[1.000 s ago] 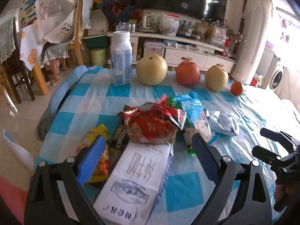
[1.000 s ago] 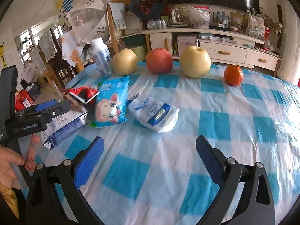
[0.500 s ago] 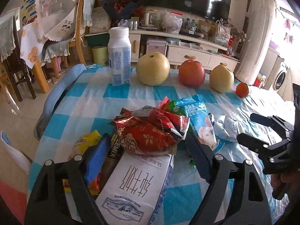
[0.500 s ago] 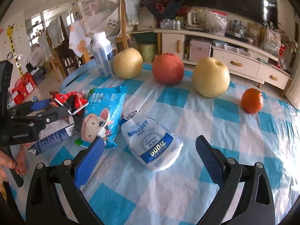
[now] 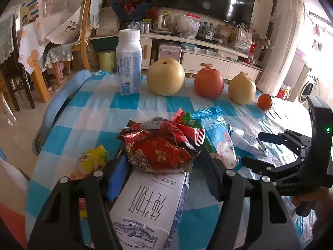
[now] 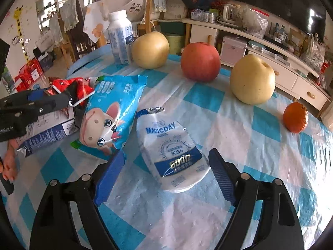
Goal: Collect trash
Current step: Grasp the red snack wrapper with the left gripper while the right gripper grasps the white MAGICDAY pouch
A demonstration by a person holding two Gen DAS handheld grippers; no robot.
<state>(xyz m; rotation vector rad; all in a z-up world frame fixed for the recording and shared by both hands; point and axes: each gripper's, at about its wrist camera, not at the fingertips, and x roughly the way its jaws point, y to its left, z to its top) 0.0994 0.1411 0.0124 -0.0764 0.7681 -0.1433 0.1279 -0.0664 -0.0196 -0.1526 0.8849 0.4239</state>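
Observation:
Trash lies on a blue-checked tablecloth (image 5: 89, 114). A crumpled red wrapper (image 5: 158, 148) rests on a flattened white carton (image 5: 145, 210); my left gripper (image 5: 164, 177) is open, its jaws on either side of the wrapper's near edge. A yellow wrapper (image 5: 89, 162) lies to its left. A blue cartoon snack bag (image 6: 112, 112) and a white MAGICDAY pouch (image 6: 172, 154) lie side by side. My right gripper (image 6: 166, 177) is open, its jaws straddling the pouch's near end. It also shows in the left wrist view (image 5: 256, 148).
At the table's far side stand a white milk bottle (image 5: 129, 62), two yellow pears (image 5: 165, 77) (image 5: 242, 89), a red apple (image 5: 209, 83) and a small orange (image 5: 264, 101). Chairs (image 5: 18, 68) stand left of the table; a TV cabinet (image 5: 208, 56) stands behind it.
Both grippers moved forward. The left one reached the red wrapper and narrowed somewhat; the right one closed in on the white pouch, its jaws now beside it.

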